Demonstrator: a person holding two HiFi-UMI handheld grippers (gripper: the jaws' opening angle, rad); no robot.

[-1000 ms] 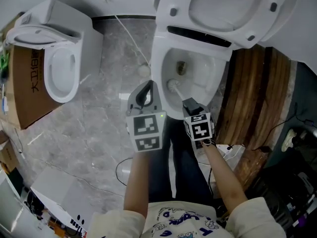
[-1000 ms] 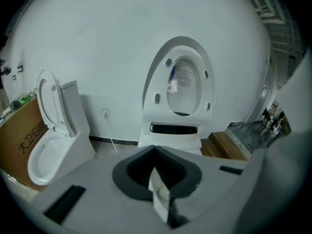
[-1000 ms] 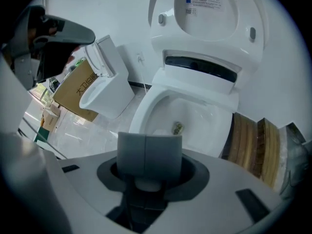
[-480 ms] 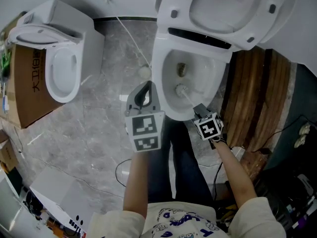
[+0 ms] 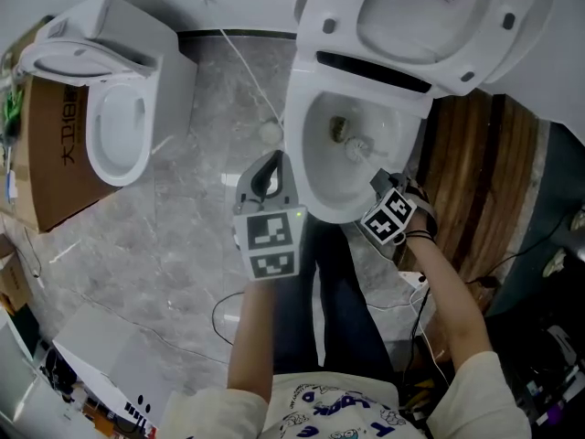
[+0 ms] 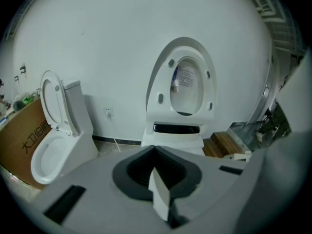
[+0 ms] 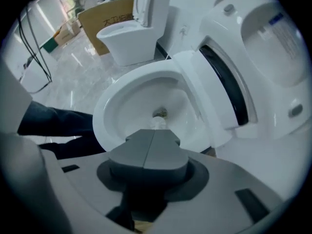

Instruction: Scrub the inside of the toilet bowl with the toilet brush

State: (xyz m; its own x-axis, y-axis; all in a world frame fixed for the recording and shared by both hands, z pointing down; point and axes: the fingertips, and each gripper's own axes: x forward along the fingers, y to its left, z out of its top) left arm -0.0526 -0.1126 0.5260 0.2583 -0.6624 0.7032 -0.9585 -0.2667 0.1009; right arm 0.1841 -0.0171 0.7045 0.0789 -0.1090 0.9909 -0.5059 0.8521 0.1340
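The white toilet bowl (image 5: pixel 307 167) stands at top centre of the head view with its lid and seat (image 5: pixel 430 16) raised. The white head of the toilet brush (image 5: pixel 358 144) is inside the bowl, just right of the drain hole. My right gripper (image 5: pixel 378 182) hangs over the bowl's near right rim, shut on the brush handle. In the right gripper view the brush head (image 7: pixel 157 123) pokes out past the right gripper (image 7: pixel 152 133) toward the bowl (image 7: pixel 105 112). My left gripper (image 5: pixel 270 161) is shut and holds nothing, left of the bowl; in its own view the left gripper (image 6: pixel 155 151) faces the raised lid (image 6: pixel 185 82).
A second white toilet (image 5: pixel 114 126) stands at the left beside a cardboard box (image 5: pixel 50 158). A wooden platform (image 5: pixel 466 181) lies right of the bowl. A white cable (image 5: pixel 242 67) and a small round white object (image 5: pixel 269 133) lie on the marble floor. Dark trouser legs (image 5: pixel 329 291) are below the bowl.
My right gripper has swung right and slightly farther, sweeping the brush head from the bowl's near left side across to beside the drain. The left gripper has stayed put.
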